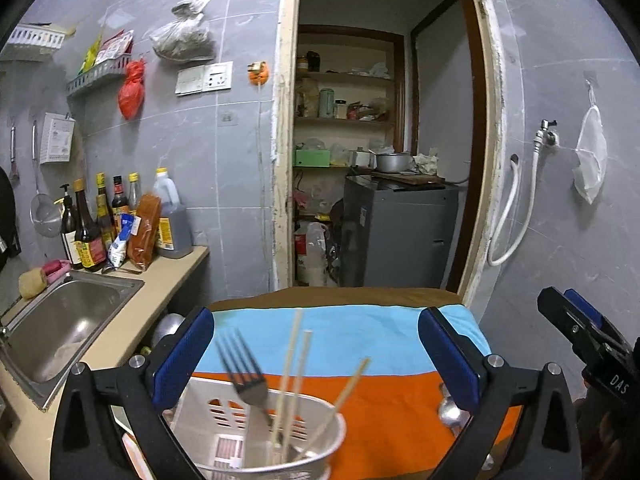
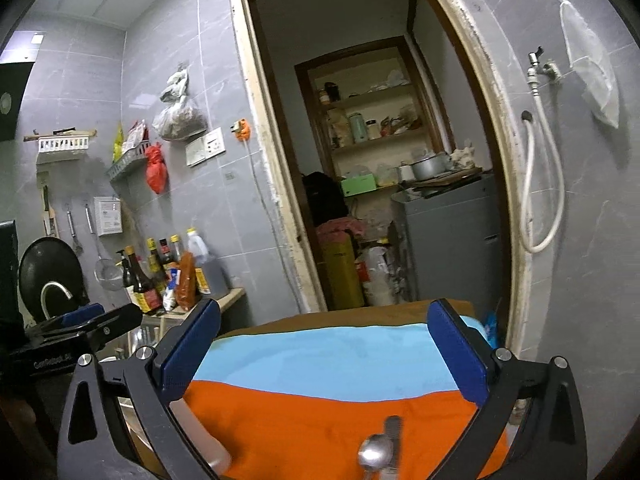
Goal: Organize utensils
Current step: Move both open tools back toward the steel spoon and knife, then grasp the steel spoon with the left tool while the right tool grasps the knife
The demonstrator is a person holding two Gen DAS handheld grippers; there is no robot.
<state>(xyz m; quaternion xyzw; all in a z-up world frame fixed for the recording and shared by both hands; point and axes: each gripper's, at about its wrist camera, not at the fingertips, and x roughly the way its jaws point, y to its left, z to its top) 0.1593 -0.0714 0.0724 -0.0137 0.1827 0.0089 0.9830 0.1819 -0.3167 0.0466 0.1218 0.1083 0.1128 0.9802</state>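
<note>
A metal utensil holder stands on the orange and blue cloth, low in the left wrist view. It holds a fork and several wooden chopsticks. My left gripper is open above the holder, a finger on each side. A metal spoon lies on the cloth near the right finger. In the right wrist view my right gripper is open over the cloth, with the spoon and a second metal utensil beside it just below.
A steel sink and countertop with sauce bottles sit to the left. A doorway to a pantry with shelves is straight ahead. A white plastic basket stands behind the holder. The right gripper shows at the left wrist view's right edge.
</note>
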